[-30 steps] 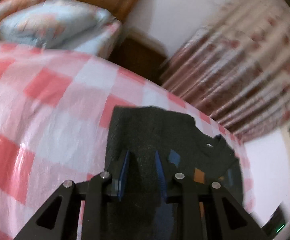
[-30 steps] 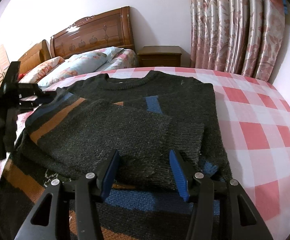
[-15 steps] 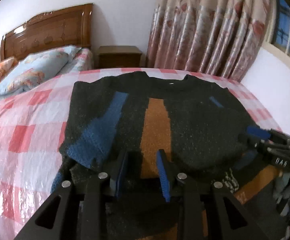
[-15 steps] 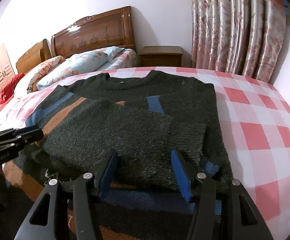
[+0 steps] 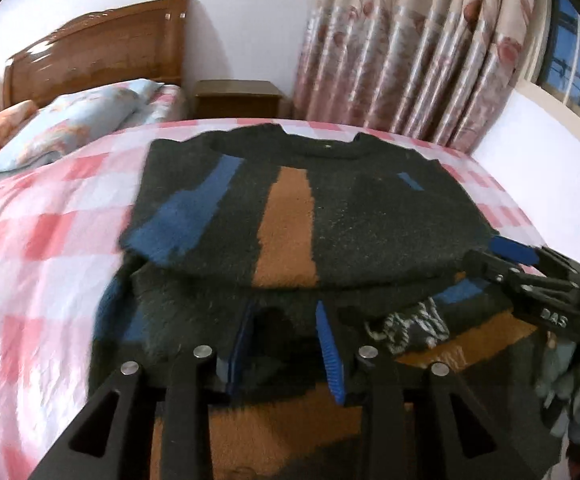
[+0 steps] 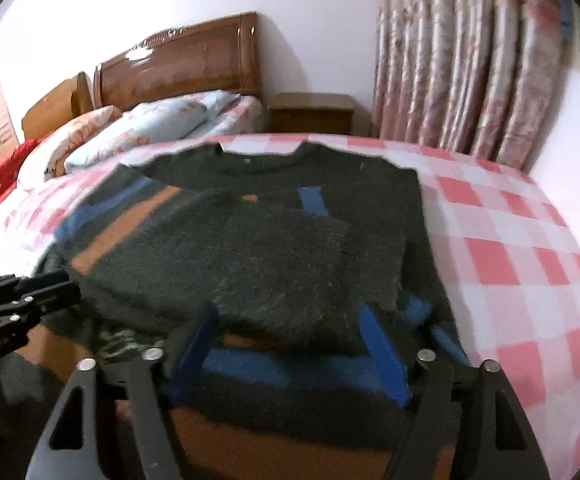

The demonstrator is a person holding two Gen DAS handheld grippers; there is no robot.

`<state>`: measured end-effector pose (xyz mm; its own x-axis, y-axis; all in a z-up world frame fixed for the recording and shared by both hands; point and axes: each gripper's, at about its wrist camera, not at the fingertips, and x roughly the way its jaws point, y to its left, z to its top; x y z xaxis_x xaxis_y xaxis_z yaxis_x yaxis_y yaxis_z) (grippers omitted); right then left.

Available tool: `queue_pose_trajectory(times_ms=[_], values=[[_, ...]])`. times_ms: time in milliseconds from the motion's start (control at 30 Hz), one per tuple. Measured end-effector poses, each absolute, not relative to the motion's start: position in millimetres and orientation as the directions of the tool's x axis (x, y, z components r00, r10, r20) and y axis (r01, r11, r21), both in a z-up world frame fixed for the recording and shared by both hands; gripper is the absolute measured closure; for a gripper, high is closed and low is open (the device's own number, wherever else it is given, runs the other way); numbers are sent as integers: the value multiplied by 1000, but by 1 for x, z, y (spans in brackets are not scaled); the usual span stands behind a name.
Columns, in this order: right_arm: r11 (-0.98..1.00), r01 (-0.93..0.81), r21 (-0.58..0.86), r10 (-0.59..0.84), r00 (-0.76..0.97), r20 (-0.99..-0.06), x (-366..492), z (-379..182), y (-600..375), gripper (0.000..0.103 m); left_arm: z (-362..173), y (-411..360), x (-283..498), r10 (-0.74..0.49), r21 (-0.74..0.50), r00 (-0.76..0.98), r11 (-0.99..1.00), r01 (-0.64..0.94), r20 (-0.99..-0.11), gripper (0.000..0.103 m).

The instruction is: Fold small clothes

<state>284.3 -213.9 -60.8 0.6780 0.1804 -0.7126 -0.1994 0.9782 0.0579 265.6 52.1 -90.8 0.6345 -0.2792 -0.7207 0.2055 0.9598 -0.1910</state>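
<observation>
A dark knit sweater (image 5: 369,216) with blue and orange stripes lies on the bed, both sleeves folded across its body; it also shows in the right wrist view (image 6: 274,248). My left gripper (image 5: 286,344) is open, low over the sweater's lower part, with nothing between its blue pads. My right gripper (image 6: 290,340) is open over the sweater's lower right part, in front of the folded sleeve. The right gripper shows at the right edge of the left wrist view (image 5: 529,276). The left gripper shows at the left edge of the right wrist view (image 6: 14,304).
The bed has a pink and white checked cover (image 6: 505,248). Pillows (image 6: 142,128) and a wooden headboard (image 6: 186,64) stand at the far end, a nightstand (image 6: 313,112) and curtains (image 6: 469,60) behind. A white wall (image 5: 537,140) borders the bed on the right.
My left gripper swung from the bed's left side to face the sweater from its hem and moved closer. My right gripper edged forward. Both stayed open.
</observation>
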Motion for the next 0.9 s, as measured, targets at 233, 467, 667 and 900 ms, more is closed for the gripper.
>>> queue_pose_trajectory(times_ms=[233,467,667,900], values=[[914,-406,-16,239,570,-786,253,-81,-154,0,-107,26,235,-264,-81,611,947,310,-746,70],[943,-331,10,214,584,-783,232,-88,-215,0,-108,102,213,-384,-298,594,923,242,-707,72],[956,-290,-44,149,611,-778,219,-85,-228,0,-112,115,205,-344,-320,624,935,155,-702,73],[911,-409,-57,220,596,-773,176,-75,-173,0,-98,41,159,-270,-138,651,959,248,-709,74]])
